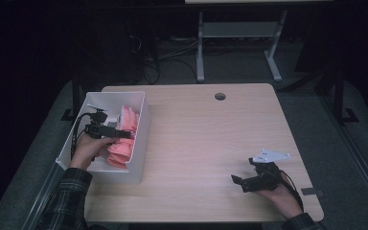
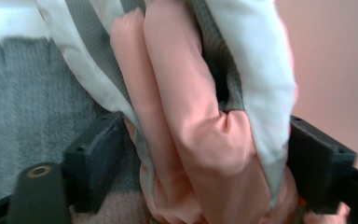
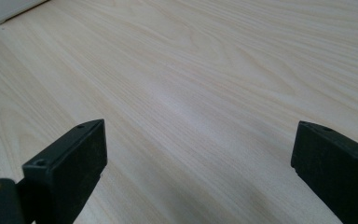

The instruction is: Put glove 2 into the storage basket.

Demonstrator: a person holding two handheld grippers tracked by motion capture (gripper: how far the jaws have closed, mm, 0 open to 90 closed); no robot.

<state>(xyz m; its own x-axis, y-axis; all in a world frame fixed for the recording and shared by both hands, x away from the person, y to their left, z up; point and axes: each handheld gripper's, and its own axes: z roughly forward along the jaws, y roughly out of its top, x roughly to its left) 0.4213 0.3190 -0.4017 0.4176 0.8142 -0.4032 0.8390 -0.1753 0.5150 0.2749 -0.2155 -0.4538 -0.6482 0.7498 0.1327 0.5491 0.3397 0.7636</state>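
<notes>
Left gripper (image 1: 124, 134) around pink-and-white cloth (image 1: 124, 139) inside the white bin (image 1: 143, 125).
Cloth bundle runs lengthwise between its jaws, not clamped; right gripper (image 1: 235, 179) rests open on the tabletop (image 1: 211, 143), well apart.

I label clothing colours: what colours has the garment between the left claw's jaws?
Salmon pink with pale grey-white panels; the garment shows best in the left gripper view.

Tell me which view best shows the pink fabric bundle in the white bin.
The high view: the pink fabric bundle lies inside the white plastic bin, with the left tongs at it. The left gripper view shows pink and grey-white folds close up between its jaws. The right gripper view looks across bare wooden tabletop.
</notes>
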